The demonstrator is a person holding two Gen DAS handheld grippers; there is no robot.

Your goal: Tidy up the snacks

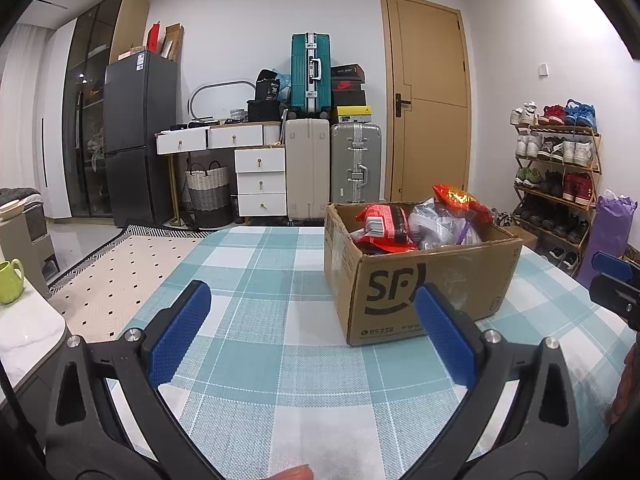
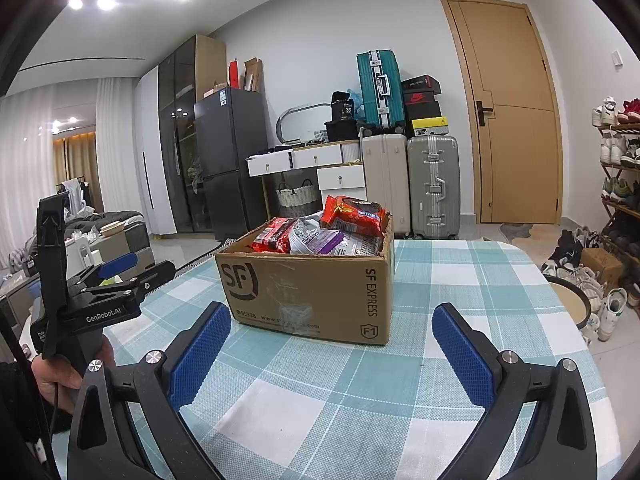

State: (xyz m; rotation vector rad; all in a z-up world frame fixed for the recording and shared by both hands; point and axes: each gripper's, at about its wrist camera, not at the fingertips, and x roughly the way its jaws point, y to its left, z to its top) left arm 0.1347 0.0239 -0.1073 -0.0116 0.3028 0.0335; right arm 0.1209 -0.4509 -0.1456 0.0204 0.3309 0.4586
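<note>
To the left of the cardboard box (image 2: 306,288), the left gripper (image 1: 312,336) hovers low over the checked tablecloth (image 1: 256,264), its blue pads (image 1: 180,332) spread wide with nothing between them. The box is the anchor of the table: the snacks sit heaped inside it, a red packet (image 1: 384,226) at its left, a silver-and-purple bag (image 2: 320,240) in the middle and an orange-red packet (image 2: 354,216) riding highest at its back right corner. No snack lies on the cloth outside the box. Right of the box's front face, the right gripper (image 2: 330,356) hangs just as empty, fingers parted. The heap would fit a box just filled or one about to be sorted; either way, I'd judge any grasp safest taken from above on the topmost packet, pinching its sealed edge.
</note>
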